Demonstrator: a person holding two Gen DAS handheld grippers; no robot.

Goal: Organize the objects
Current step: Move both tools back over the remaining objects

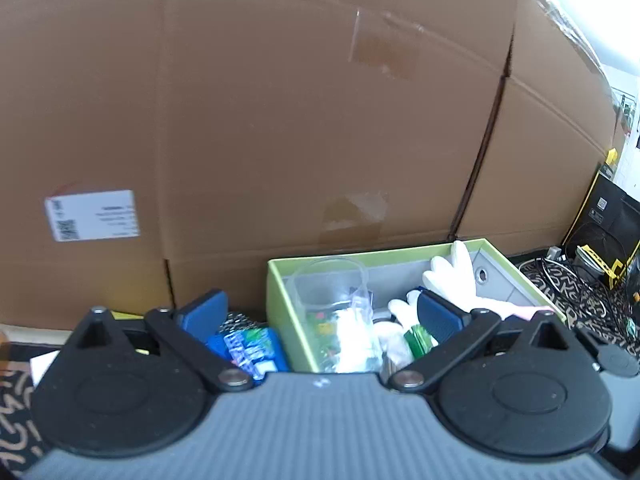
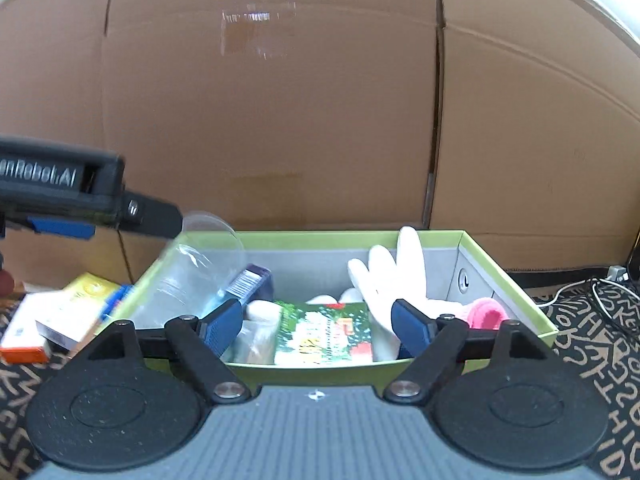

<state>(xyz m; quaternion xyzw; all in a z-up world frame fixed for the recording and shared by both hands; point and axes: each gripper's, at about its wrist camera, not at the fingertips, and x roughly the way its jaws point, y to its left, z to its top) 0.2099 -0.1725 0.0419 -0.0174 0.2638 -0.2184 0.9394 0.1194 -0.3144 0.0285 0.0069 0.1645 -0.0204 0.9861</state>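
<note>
Fingers [image 2: 220, 326] of the right gripper [image 2: 316, 326] and the left gripper [image 1: 320, 314] spread apart, blue-padded, holding nothing. Ahead sits a green-rimmed cardboard box [image 2: 508, 280] containing a clear plastic cup [image 2: 200, 272], white rubber glove [image 2: 394, 280] and green packet [image 2: 324, 334]; corrugated cartons [image 2: 280, 120] stand behind.

Tilted clear cup [image 2: 200, 268] in green box [image 2: 512, 280].

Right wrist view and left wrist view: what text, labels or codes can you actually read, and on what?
"enRebel.AI", cut off at the frame edge: black body of the left gripper.
White shipping label with QR code on the brown cardboard box: too blurred.
Green printed packet in the green-rimmed storage box: print unreadable.
Barcode on the dark purple box: digits too small.
</note>
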